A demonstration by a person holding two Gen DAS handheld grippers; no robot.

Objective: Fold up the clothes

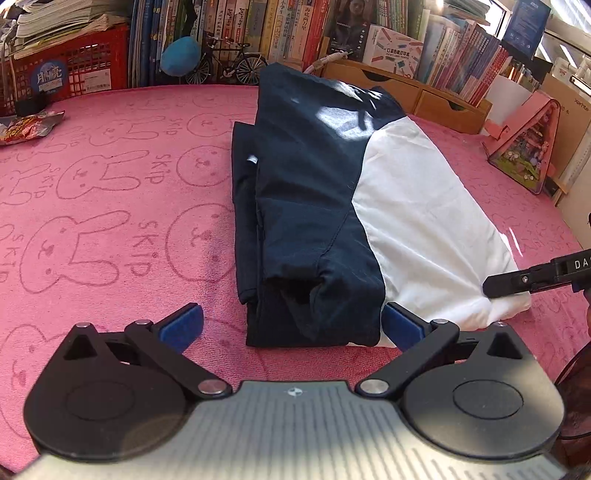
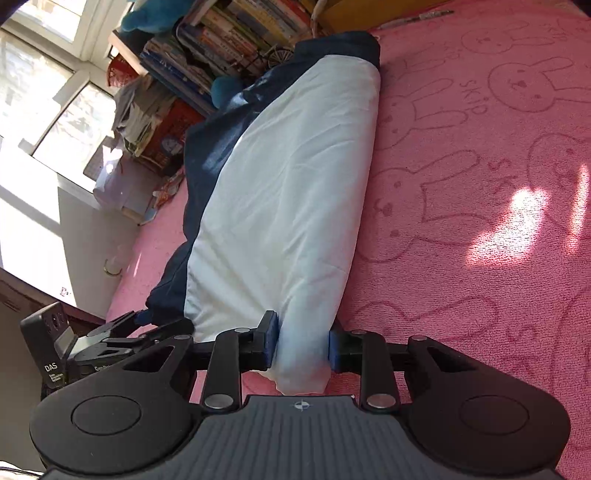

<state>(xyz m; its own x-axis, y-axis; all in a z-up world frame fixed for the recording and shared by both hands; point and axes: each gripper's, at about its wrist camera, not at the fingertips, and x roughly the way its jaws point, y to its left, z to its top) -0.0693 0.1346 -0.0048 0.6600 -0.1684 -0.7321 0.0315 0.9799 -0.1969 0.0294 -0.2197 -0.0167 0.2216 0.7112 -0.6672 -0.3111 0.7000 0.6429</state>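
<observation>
While folded navy-and-white jacket (image 1: 332, 206) lies lengthwise on pink bunny blanket (image 1: 110, 206), right gripper (image 2: 301, 345) pinches its white near corner; left gripper (image 1: 291, 325) spread wide, straddling navy near end, pads not pressing.

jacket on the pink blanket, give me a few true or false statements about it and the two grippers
1. The jacket is navy and white. True.
2. The right gripper has its fingers closed on the white fabric. True.
3. The left gripper is clamped shut on the navy end. False: its fingers stand open, either side of that end.
4. The jacket hangs in the air. False: it lies folded on the pink blanket.
5. Books stand behind the blanket. True.
</observation>
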